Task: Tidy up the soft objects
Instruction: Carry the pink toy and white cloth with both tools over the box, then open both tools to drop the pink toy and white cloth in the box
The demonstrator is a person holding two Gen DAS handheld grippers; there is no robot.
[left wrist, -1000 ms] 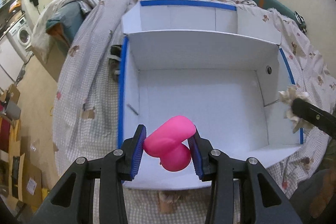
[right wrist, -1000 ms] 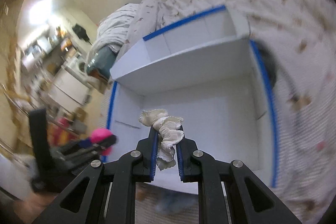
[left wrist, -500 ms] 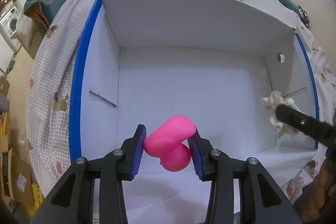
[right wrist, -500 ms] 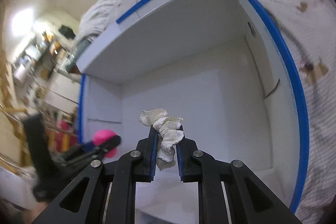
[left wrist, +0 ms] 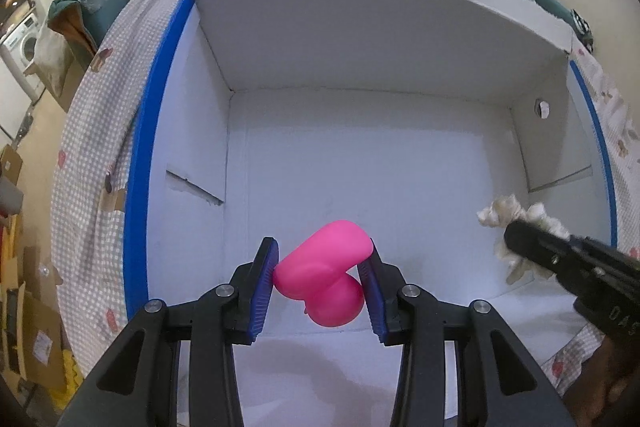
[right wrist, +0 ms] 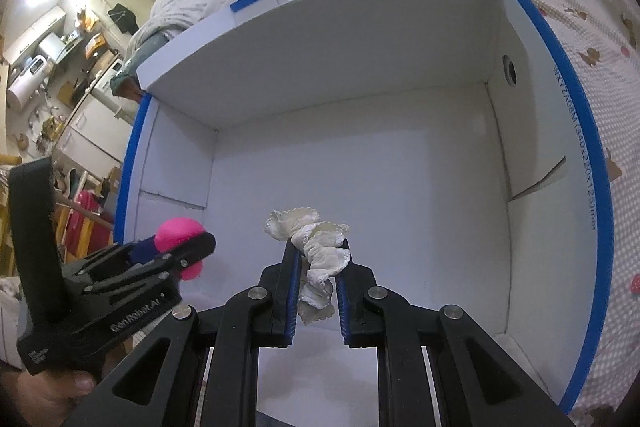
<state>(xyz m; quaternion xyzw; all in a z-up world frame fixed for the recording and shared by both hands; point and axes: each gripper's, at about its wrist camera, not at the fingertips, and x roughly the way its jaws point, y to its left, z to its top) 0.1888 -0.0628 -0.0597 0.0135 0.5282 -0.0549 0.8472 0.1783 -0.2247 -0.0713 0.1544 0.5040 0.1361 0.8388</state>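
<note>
The left hand-held gripper [left wrist: 323,281] clamps a pink toy [left wrist: 325,279] between its blue pads, above the near left part of a white box [left wrist: 360,35]. The toy's exact shape is hard to read; two rounded lobes show. The right hand-held gripper [right wrist: 317,281] is narrowed onto a white scrunchie [right wrist: 316,261], held over the box's near middle. In the left wrist view only that gripper's dark tip [left wrist: 532,247] shows at the right edge, hiding most of the scrunchie. The box, edged in blue tape [left wrist: 140,187], sits on a bed [left wrist: 88,147] with a checked cover. Its near wall is cut off behind the grippers.
</note>
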